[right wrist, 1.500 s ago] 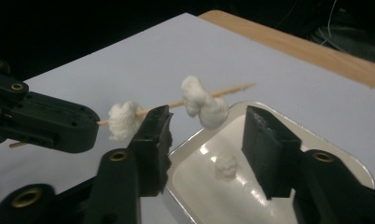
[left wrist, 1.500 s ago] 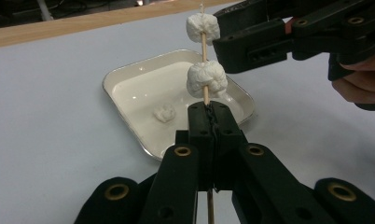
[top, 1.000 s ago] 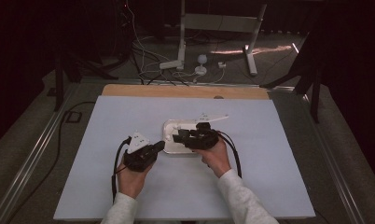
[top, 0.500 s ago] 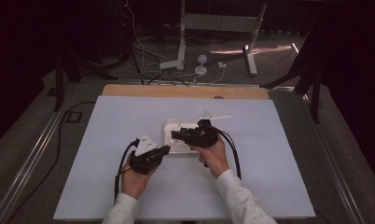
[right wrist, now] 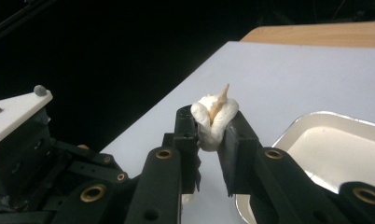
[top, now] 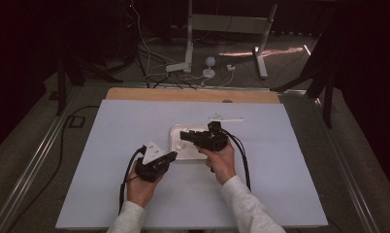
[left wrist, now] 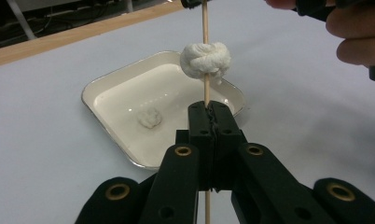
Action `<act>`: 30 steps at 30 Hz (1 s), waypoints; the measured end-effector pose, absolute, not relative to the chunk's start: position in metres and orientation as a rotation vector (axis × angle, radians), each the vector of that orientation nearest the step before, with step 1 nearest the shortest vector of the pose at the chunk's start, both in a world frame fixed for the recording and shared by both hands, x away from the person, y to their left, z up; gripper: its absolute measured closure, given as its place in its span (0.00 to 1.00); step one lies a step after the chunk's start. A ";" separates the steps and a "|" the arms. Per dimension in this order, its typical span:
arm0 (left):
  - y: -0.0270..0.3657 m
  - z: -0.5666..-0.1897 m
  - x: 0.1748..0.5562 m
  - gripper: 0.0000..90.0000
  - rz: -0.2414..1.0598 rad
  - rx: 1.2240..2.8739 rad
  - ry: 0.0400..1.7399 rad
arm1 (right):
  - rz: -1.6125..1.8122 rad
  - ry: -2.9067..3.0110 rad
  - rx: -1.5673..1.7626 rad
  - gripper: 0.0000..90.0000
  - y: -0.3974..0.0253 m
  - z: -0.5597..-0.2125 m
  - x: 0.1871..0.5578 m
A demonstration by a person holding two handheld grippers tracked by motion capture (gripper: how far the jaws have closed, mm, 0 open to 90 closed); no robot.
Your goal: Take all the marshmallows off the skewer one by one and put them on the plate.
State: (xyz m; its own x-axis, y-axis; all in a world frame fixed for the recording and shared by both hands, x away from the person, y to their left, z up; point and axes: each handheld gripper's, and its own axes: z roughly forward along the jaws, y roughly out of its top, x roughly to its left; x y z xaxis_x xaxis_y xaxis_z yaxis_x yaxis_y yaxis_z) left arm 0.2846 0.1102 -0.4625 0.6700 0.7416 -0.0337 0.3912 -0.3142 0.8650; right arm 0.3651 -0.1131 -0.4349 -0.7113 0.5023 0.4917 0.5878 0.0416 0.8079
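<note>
From above, the left gripper (top: pixel 171 155) sits at the near rim of a shallow white rectangular tray (top: pixel 175 131), the right gripper (top: pixel 183 135) over it; bare mat lies all around.

Left gripper view: jaws are clamped shut on a thin wooden skewer (left wrist: pixel 205 88) with one white marshmallow (left wrist: pixel 205 59) threaded above; another white lump (left wrist: pixel 149 117) lies in the tray beyond.

Right gripper view: jaws pinch a soft white marshmallow (right wrist: pixel 214 119), pierced by the skewer tip (right wrist: pixel 222 93). Threading appears underway; next, push it further down, keeping the skewer straight.

A thin bare-wood skewer (left wrist: pixel 205 28) pierces a soft, crumpled white lump (left wrist: pixel 205 61), the tray (left wrist: pixel 115 79) is glossy cream enamel, the table (top: pixel 110 126) matt pale blue
</note>
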 end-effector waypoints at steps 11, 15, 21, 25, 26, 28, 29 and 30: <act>0.111 -0.461 0.283 1.00 0.527 1.973 0.861 | -1.814 -2.171 -1.216 0.88 -0.114 -0.435 0.366; 0.110 -0.461 0.283 1.00 0.545 1.979 0.858 | -1.823 -2.154 -1.229 0.88 -0.115 -0.434 0.368; 0.110 -0.461 0.282 1.00 0.557 1.986 0.855 | -1.836 -2.139 -1.256 0.89 -0.117 -0.434 0.368; 0.112 -0.462 0.282 1.00 0.558 1.997 0.847 | -1.841 -2.131 -1.261 0.89 -0.117 -0.434 0.368; 0.112 -0.462 0.282 1.00 0.566 2.000 0.848 | -1.844 -2.128 -1.267 0.89 -0.118 -0.434 0.368; 0.112 -0.462 0.282 1.00 0.571 2.005 0.845 | -1.841 -2.126 -1.274 0.89 -0.119 -0.434 0.368; 0.112 -0.463 0.282 1.00 0.571 2.012 0.843 | -1.846 -2.122 -1.278 0.89 -0.119 -0.434 0.368; 0.112 -0.463 0.282 1.00 0.573 2.008 0.845 | -1.843 -2.117 -1.284 0.89 -0.120 -0.434 0.369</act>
State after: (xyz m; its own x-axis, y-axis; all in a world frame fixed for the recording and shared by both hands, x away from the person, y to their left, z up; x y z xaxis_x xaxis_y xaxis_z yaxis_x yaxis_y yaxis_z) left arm 0.2817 0.1123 -0.4632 0.6649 0.7428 0.0786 0.3479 -0.4011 0.8474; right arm 0.3686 -0.1196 -0.4345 -0.6526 0.5376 0.5339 0.6028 -0.0585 0.7957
